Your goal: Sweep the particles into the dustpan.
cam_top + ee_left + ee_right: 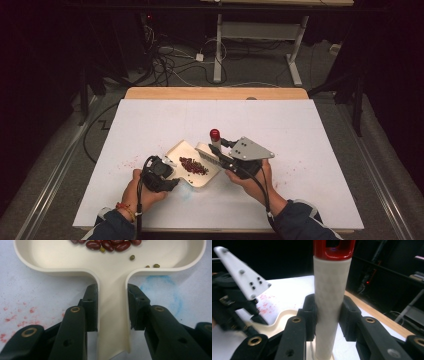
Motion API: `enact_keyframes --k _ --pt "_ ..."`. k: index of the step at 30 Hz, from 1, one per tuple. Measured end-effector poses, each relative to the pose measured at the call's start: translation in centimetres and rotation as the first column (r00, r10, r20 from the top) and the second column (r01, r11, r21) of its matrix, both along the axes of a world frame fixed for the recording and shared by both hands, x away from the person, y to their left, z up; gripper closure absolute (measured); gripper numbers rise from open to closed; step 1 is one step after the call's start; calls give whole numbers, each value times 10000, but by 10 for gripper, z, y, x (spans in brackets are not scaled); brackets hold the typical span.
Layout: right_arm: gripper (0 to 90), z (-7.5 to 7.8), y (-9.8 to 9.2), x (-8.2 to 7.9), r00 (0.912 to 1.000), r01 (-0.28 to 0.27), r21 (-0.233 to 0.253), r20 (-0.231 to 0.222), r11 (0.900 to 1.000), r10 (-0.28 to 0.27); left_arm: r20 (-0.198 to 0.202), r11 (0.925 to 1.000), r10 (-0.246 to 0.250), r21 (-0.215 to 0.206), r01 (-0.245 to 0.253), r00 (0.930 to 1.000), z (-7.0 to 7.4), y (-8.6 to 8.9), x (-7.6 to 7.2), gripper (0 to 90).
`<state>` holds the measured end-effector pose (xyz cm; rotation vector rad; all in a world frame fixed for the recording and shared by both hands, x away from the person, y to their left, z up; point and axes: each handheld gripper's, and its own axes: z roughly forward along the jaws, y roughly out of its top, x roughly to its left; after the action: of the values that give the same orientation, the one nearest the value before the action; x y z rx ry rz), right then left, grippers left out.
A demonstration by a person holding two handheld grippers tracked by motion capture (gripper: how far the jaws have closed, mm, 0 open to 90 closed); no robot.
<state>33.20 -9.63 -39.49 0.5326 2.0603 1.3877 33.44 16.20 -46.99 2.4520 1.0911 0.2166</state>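
Now the left gripper (112, 307) is clamped on the cream dustpan's (112, 272) handle, low centre of the high view, red beans (107, 245) inside. Right gripper (328, 312) squeezes the brush handle (330, 302), white with a red cap, just right of the pan.

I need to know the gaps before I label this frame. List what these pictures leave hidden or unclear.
- Brush: right gripper view cuts its red top and lower end at the edges; high view hides its bristles behind the right gripper.
- Dustpan: left gripper view cuts off its far part.
- Beans: too small to count in high view.
- Red marks on the table: too blurred to identify.
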Motion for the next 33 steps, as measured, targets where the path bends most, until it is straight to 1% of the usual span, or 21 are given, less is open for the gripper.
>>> enact_keyframes --k 1,2,4,5,6,9,11,16,18,19,21,23,29,31,33 --pt "697 -2 4 1 10000 -57 45 46 10000 57 -15 10000 2 -2 -2 10000 0 0 0 637" --pt "697 -3 10 2 9999 -125 65 -7 9999 125 20 9999 89 -69 -89 10000 0 -1 0 636" --pt "697 -4 18 1 9999 -139 21 39 9999 139 43 9998 135 -134 -134 9999 -1 -1 0 636" --pt "697 -3 21 -1 9997 -225 57 -29 9997 225 41 9999 94 -76 -94 9999 -1 -2 1 636" --pt "697 -3 24 -2 9994 -349 62 -55 9994 350 111 9996 218 -189 -216 9997 -1 -2 1 636" --pt "697 -2 30 -8 9983 -586 10 -69 9983 586 134 9996 231 -170 -229 9996 -1 -3 2 636" --pt "697 -2 31 -13 9983 -583 -50 -34 9983 583 132 9995 242 -195 -239 9996 -1 -3 2 636" --pt "697 2 24 -14 9976 -627 340 -280 9975 637 103 9989 299 -353 -295 9995 -2 -1 4 636" --pt "697 6 21 -15 9976 -644 397 -215 9971 653 77 9989 303 -354 -300 9995 -2 0 4 636" --pt "697 8 19 -14 9978 -621 455 -198 9970 630 103 9984 377 -418 -372 9992 -3 0 4 636" --pt "696 11 14 -13 9982 -567 592 -185 9966 579 138 9986 381 -370 -376 9992 -2 1 4 636" --pt "697 14 8 -11 9986 -472 757 -213 9960 489 226 9980 481 -422 -471 9986 -2 3 4 636" --pt "696 23 -11 -6 9997 -188 860 -115 9961 199 253 9973 565 -494 -552 9981 2 8 5 637" --pt "697 25 -18 -6 9998 -122 974 -112 9952 133 249 9965 618 -581 -603 9978 3 9 5 637" --pt "697 25 -25 -7 9999 -111 819 -75 9966 117 230 9968 581 -571 -567 9980 3 10 6 637"
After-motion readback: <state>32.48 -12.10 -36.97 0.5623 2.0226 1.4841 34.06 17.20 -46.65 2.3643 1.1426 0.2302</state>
